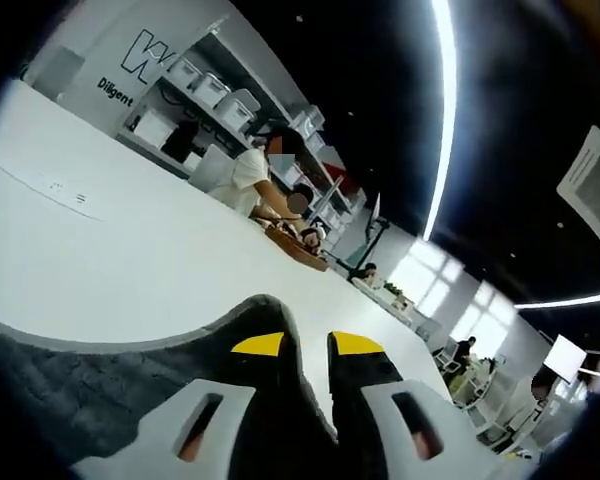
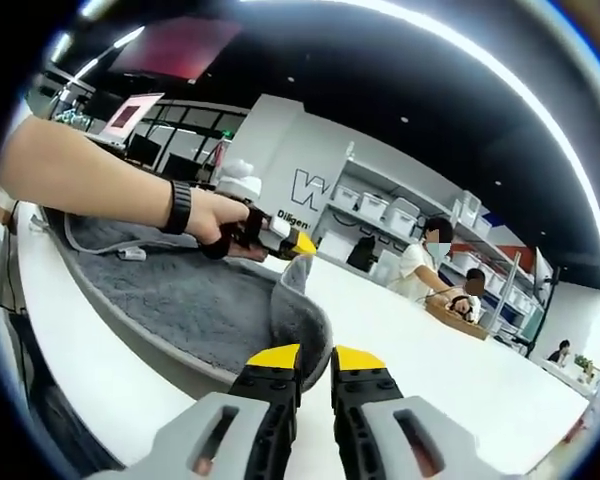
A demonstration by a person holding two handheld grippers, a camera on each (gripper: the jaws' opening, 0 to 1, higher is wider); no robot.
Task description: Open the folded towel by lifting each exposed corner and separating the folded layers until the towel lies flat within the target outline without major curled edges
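towel (image 2: pixel 195 295), edge pinched in hand-held gripper (image 2: pixel 315 357)

Bright ceiling light strips (image 1: pixel 442 110), glaring white table (image 1: pixel 150 260), fisheye-warped edges

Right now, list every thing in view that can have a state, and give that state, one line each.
towel: grey, spread on the white table, far edge lifted and curled, not yet flat.
left gripper: jaws nearly closed at the towel's edge; whether it pinches cloth cannot be told.
right gripper: jaws nearly closed at the towel's raised fold; grip cannot be told.
hand: wrapped around the left gripper's handle.
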